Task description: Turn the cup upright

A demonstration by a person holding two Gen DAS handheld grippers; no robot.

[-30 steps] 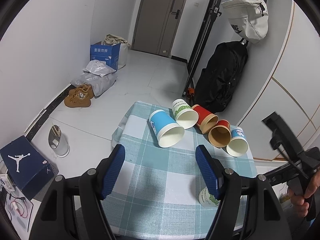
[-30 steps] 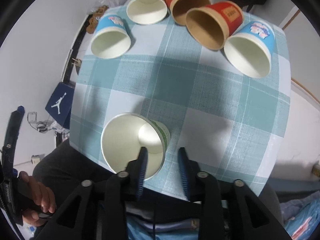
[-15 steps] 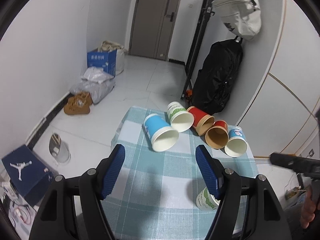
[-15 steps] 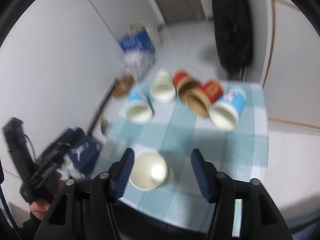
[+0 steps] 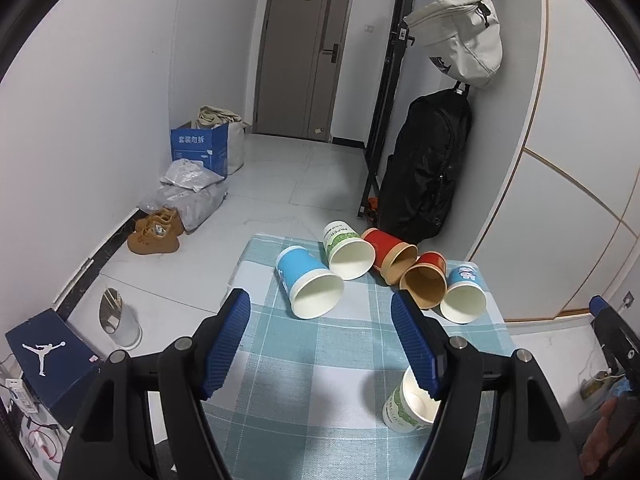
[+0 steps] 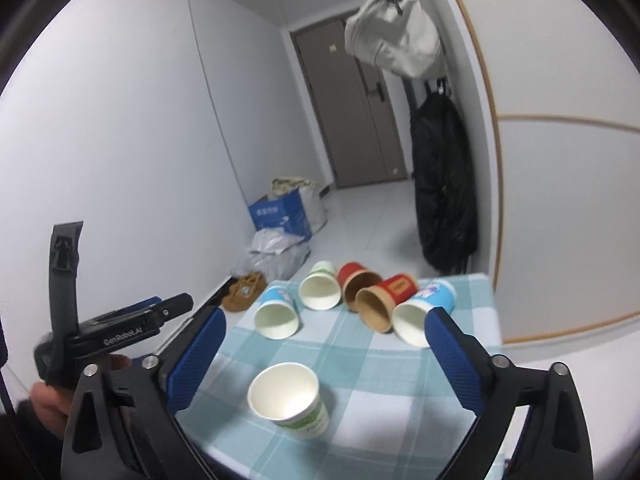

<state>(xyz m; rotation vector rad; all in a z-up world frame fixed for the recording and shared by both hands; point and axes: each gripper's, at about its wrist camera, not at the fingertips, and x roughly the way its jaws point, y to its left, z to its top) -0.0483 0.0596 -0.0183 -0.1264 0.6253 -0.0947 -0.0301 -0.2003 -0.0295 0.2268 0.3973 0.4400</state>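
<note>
A white paper cup with a green band (image 6: 290,402) stands upright near the front edge of the checked table (image 6: 360,364); it also shows in the left wrist view (image 5: 408,406), partly behind my left finger. Several cups lie on their sides in a row at the far end: a blue one (image 5: 308,282), a green-and-white one (image 5: 348,250), two red ones (image 5: 394,254), and a blue-and-white one (image 5: 464,296). My right gripper (image 6: 324,358) is open and empty, held above and behind the upright cup. My left gripper (image 5: 320,344) is open and empty over the table.
The table is small, with floor to its left and a white wall panel to its right. A black backpack (image 5: 424,168) hangs behind the table. Shoes (image 5: 154,232), bags and a blue box (image 5: 198,148) sit on the floor at left.
My right gripper has let go of the green-banded cup, opened wide and pulled back and up. The cup now stands upright. My left gripper has drawn back a little.
</note>
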